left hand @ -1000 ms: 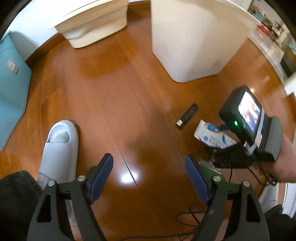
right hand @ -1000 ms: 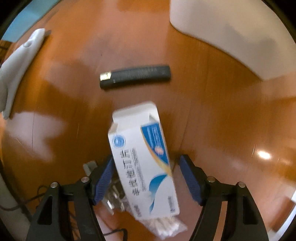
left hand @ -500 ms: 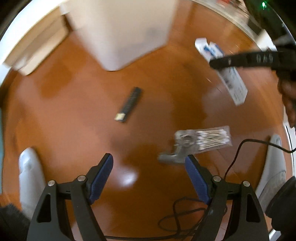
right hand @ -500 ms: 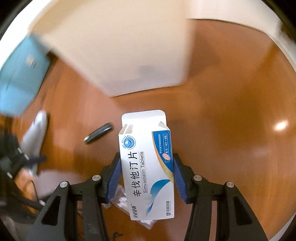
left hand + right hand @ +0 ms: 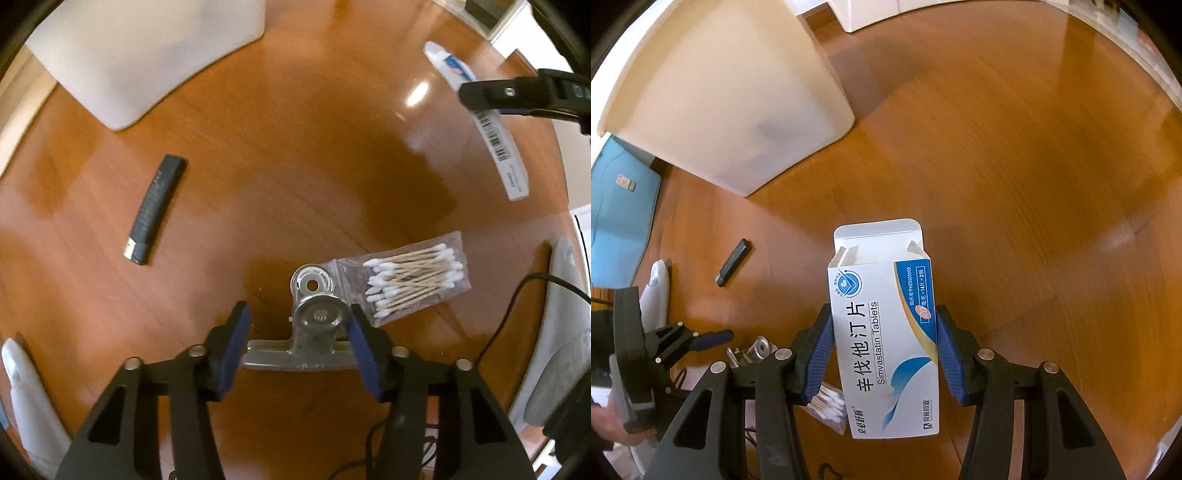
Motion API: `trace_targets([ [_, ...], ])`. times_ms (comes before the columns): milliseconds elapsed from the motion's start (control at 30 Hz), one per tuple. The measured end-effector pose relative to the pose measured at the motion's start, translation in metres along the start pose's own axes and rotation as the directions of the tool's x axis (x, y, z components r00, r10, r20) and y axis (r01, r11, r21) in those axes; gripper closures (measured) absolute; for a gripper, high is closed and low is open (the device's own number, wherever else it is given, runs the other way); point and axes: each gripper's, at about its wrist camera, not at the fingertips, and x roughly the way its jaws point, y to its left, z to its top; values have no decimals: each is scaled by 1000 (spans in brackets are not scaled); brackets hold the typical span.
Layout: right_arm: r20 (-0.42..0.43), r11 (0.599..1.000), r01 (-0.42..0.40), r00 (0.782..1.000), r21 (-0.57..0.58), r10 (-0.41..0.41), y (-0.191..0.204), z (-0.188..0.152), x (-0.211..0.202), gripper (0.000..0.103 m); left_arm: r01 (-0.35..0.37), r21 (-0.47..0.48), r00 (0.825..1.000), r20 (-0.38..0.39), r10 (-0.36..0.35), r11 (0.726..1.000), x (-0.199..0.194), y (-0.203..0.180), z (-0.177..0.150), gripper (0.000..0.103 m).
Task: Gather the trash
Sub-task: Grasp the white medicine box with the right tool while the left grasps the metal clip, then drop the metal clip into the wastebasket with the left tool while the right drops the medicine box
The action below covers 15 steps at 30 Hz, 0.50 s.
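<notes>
My right gripper [image 5: 884, 347] is shut on a white and blue tablet box [image 5: 882, 332], held above the wooden floor with its open flap forward. The box also shows in the left wrist view [image 5: 491, 136], held by the right gripper [image 5: 517, 96]. My left gripper [image 5: 297, 347] is open around a metal bulldog clip [image 5: 314, 325] on the floor. The clip's handle lies between the pads. A clear bag of cotton swabs [image 5: 413, 284] lies just right of the clip. A black lighter [image 5: 155, 210] lies to the left. A white trash bin [image 5: 716, 107] stands beyond.
The bin also shows at the top left of the left wrist view [image 5: 147, 55]. White slippers lie at the left edge [image 5: 26, 398] and right edge [image 5: 554, 350]. A black cable [image 5: 517, 306] runs near the right slipper. A blue mat [image 5: 617, 218] lies left of the bin.
My left gripper has moved down and closed in over the metal clip, jaws narrower. My right gripper has lifted the tablet box off the floor and carried it up toward the bin.
</notes>
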Motion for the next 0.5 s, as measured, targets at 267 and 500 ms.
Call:
trace_targets([
  [267, -1, 1000, 16, 1000, -6, -16, 5, 3, -1, 47, 36, -30, 999, 31, -35, 999, -22, 2, 1, 77],
  [500, 44, 997, 55, 998, -55, -53, 24, 21, -47, 47, 76, -124, 973, 227, -47, 989, -144, 26, 10, 77],
])
